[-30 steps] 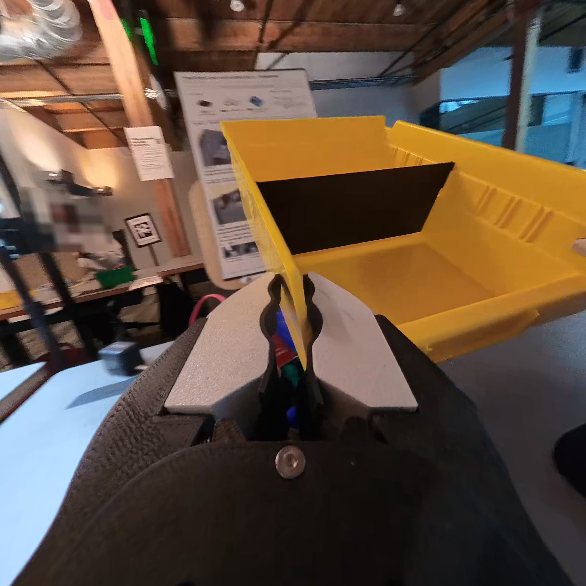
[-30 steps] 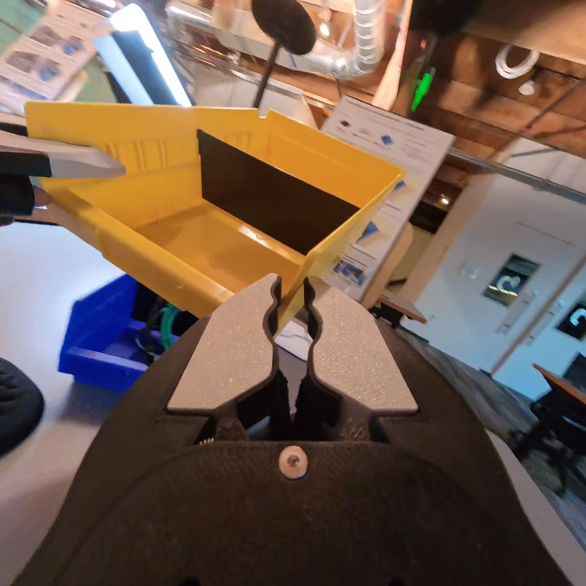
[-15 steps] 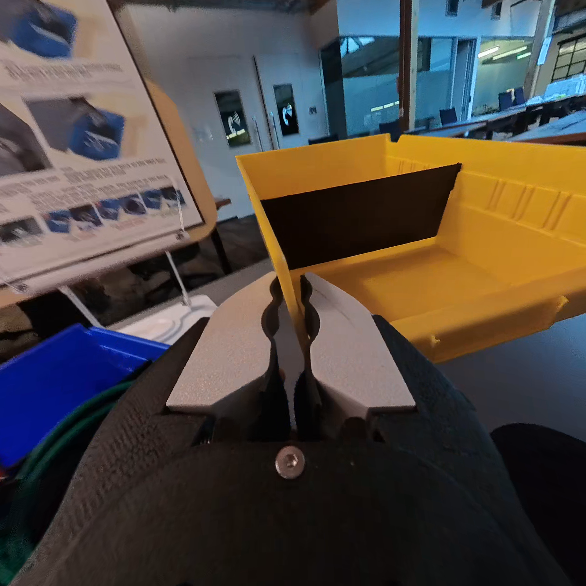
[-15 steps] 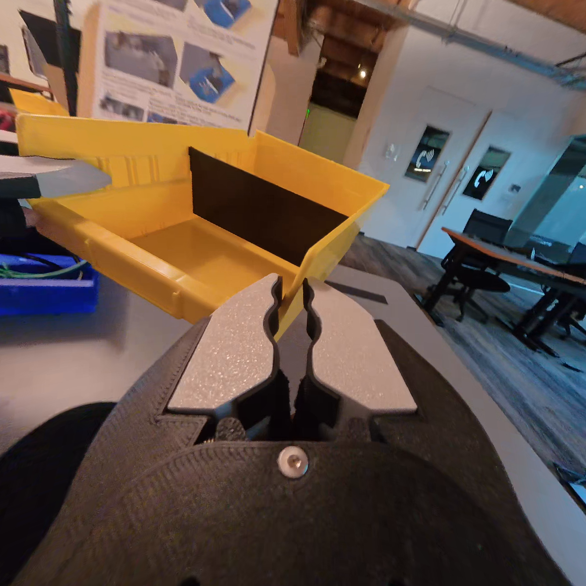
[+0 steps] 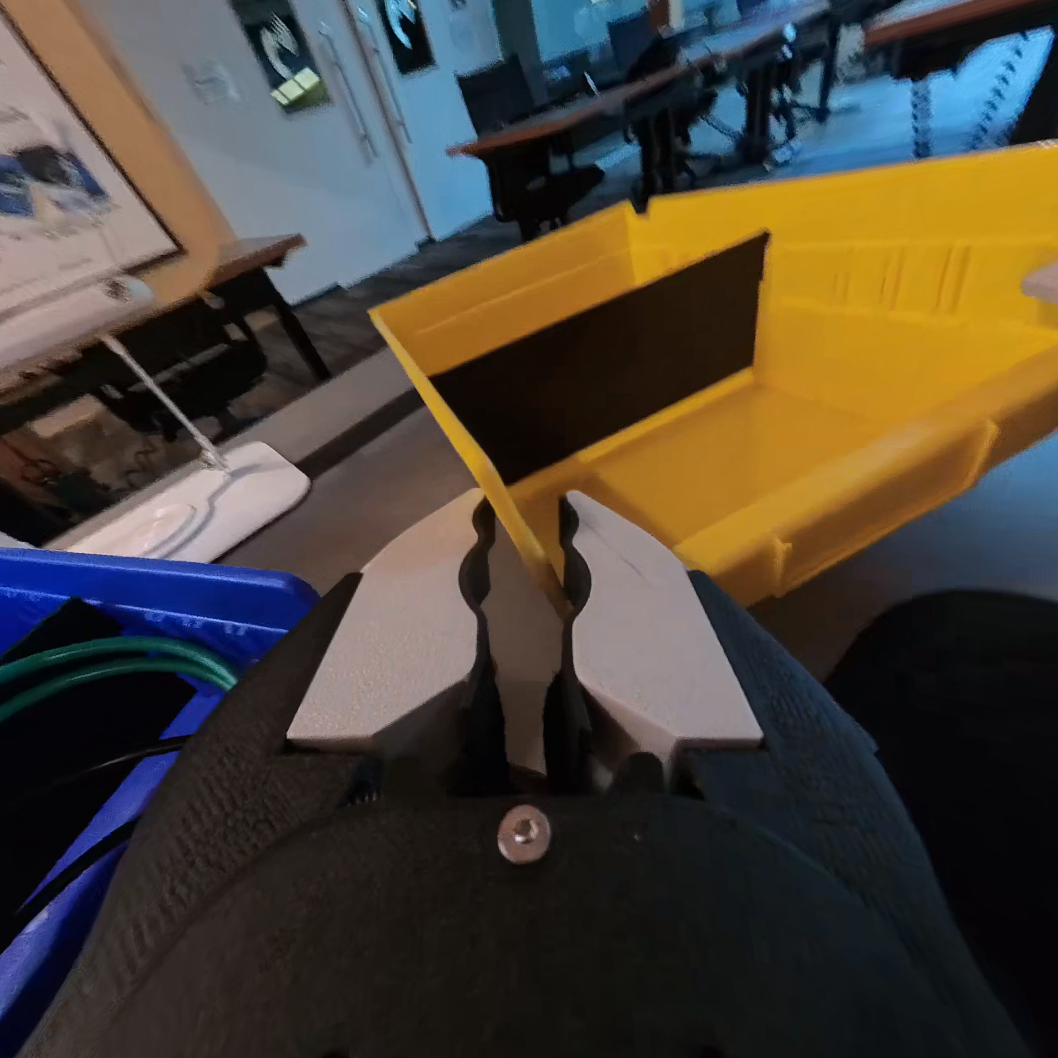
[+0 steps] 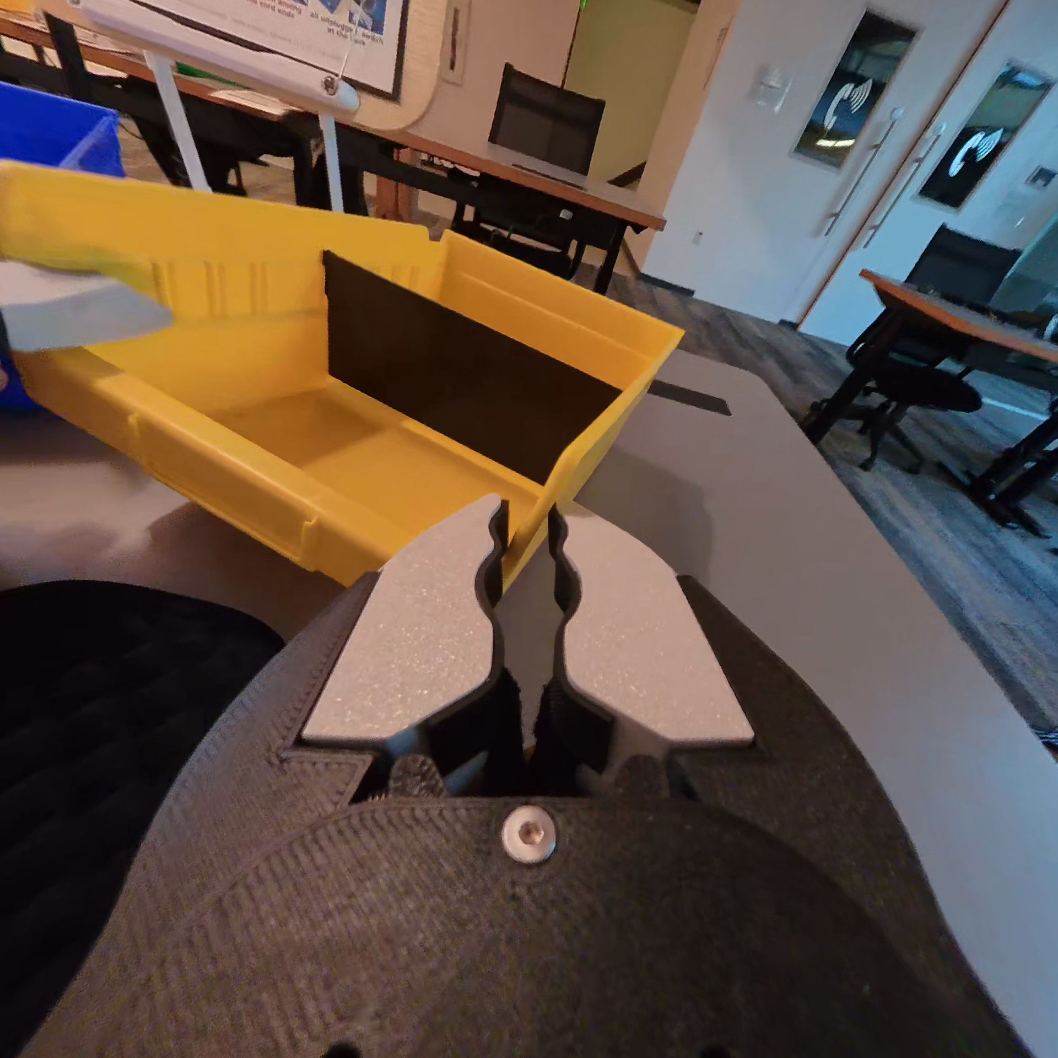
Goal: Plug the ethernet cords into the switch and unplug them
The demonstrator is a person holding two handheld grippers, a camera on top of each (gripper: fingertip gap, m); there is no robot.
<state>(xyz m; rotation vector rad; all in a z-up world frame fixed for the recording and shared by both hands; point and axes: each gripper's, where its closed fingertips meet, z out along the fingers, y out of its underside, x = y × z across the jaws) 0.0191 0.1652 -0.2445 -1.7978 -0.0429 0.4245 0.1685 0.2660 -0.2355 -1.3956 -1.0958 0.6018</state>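
Observation:
A yellow bin [image 5: 859,286] with a black divider [image 5: 601,372] sits low over the grey table. It is empty. My left gripper [image 5: 524,504] straddles its left end wall; the jaws stand slightly parted, and the wall crosses the gap at a slant. My right gripper [image 6: 526,509] is shut on the right end wall of the bin [image 6: 229,469]. One finger of the left gripper [image 6: 86,309] shows at the bin's far end. A green ethernet cord [image 5: 114,647] lies in a blue bin [image 5: 143,578] at the left. I see no switch.
A dark rounded object [image 6: 114,687] lies on the table [image 6: 744,572] in front of the yellow bin. The table edge drops off at the right. A poster stand with a white base [image 5: 229,498] stands behind the table. Desks and chairs stand farther back. Left tips to right tips: about 20 cm.
Both grippers swung round and carried the yellow bin down from the air to just over the table. The left jaws have parted a little around the wall.

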